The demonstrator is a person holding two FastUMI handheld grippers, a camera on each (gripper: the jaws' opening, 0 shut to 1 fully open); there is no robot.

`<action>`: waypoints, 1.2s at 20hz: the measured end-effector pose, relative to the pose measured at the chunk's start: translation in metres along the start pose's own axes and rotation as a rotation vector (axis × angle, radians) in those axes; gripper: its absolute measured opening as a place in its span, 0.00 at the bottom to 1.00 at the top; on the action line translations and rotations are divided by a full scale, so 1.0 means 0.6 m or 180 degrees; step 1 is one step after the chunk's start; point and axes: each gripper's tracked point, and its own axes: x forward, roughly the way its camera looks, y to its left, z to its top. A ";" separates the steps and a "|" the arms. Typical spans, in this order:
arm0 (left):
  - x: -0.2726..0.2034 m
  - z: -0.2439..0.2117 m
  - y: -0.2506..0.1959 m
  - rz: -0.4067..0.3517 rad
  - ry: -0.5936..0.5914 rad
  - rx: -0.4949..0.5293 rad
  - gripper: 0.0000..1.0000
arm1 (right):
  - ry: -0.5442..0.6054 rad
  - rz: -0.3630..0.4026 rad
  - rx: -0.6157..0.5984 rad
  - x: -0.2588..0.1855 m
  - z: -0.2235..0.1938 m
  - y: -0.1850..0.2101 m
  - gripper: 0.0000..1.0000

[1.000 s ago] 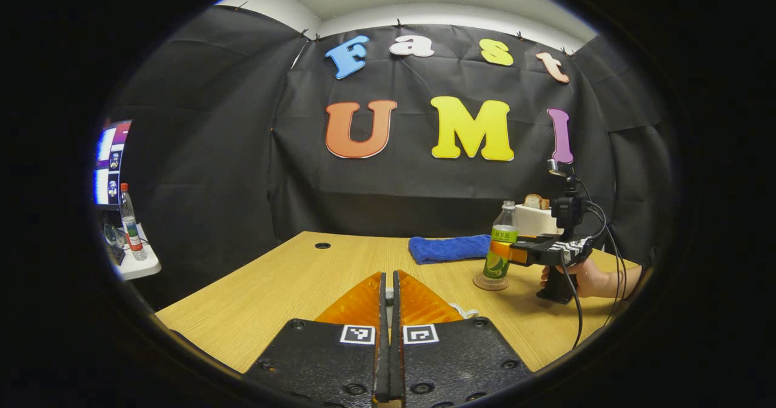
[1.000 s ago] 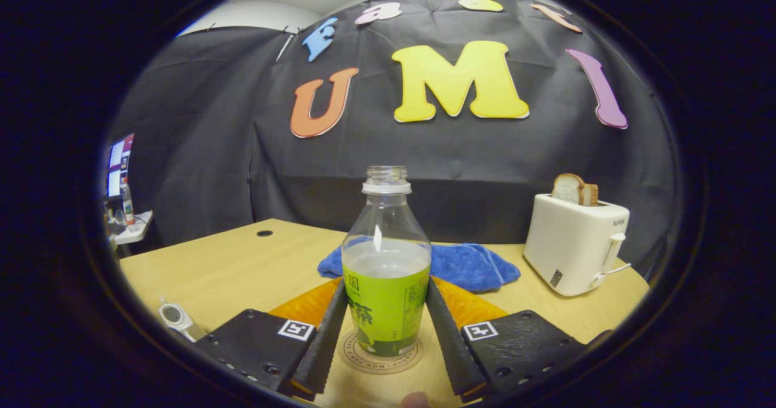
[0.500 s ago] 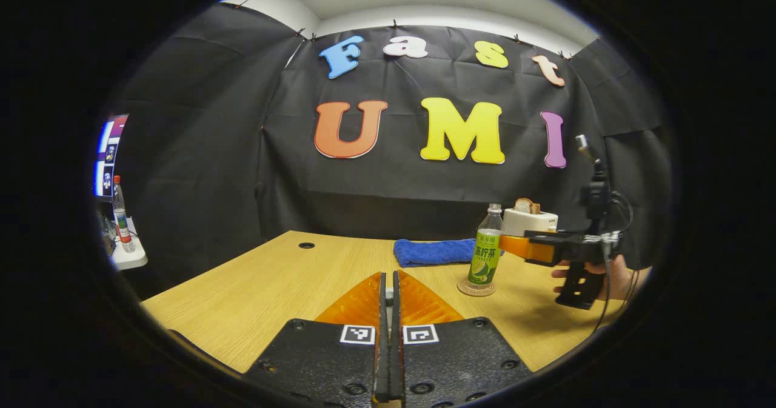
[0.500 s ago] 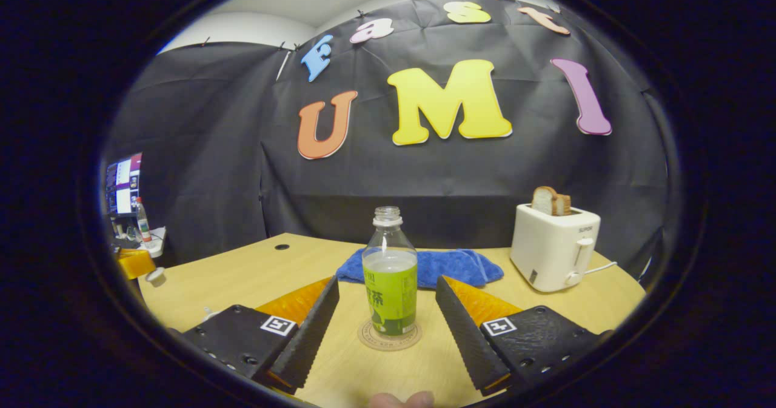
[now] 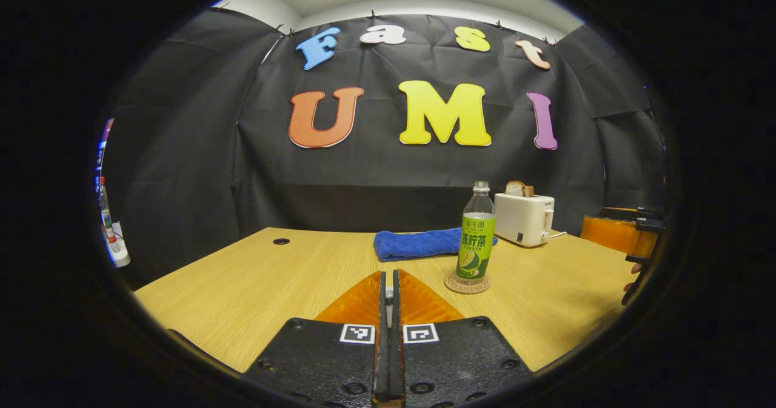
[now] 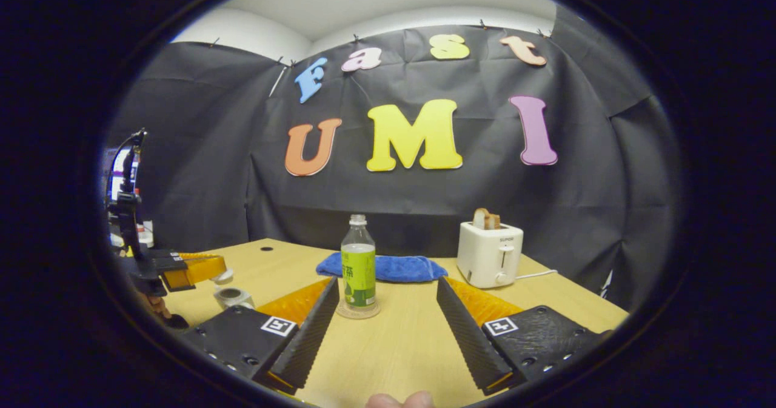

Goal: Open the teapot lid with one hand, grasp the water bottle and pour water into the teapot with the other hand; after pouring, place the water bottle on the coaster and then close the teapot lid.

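We have let go and backed our right gripper [image 6: 385,320], fingers apart, off the bottle [image 6: 358,262] on its coaster [image 6: 357,312]; left gripper [image 5: 388,311] fingers together; closing the lid remains.

Recording booth, not a real kitchen: my wood table [image 6: 400,347] is boxed in by black cloth [image 6: 200,171], a toaster [image 6: 488,254] as prop, monitor [image 5: 99,153] outside at left.

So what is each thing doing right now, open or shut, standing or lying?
water bottle: upright on the coaster, no cap, part full
coaster: flat under the bottle
right gripper: open, holding nothing
left gripper: shut
toaster: bread sticking up
blue cloth: lying on the table
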 end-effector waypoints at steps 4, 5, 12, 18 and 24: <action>0.011 -0.015 0.007 0.0086 0.0019 -0.0055 0.03 | 0.0009 0.0059 0.0032 -0.005 -0.003 0.003 0.96; 0.013 -0.023 0.010 0.0102 0.0054 -0.0080 0.03 | -0.0004 0.0086 0.0063 -0.004 -0.001 0.005 0.96; 0.015 -0.045 0.012 0.0101 0.0137 -0.0124 0.03 | 0.0064 0.0110 0.0077 0.004 -0.023 0.011 0.96; 0.012 -0.064 0.010 0.0150 0.0229 -0.0121 0.04 | 0.0072 0.0118 0.0055 0.000 -0.028 0.014 0.95; 0.005 -0.036 0.024 0.0317 0.0125 -0.0113 0.40 | 0.0023 0.0065 0.0084 -0.006 -0.020 0.005 0.96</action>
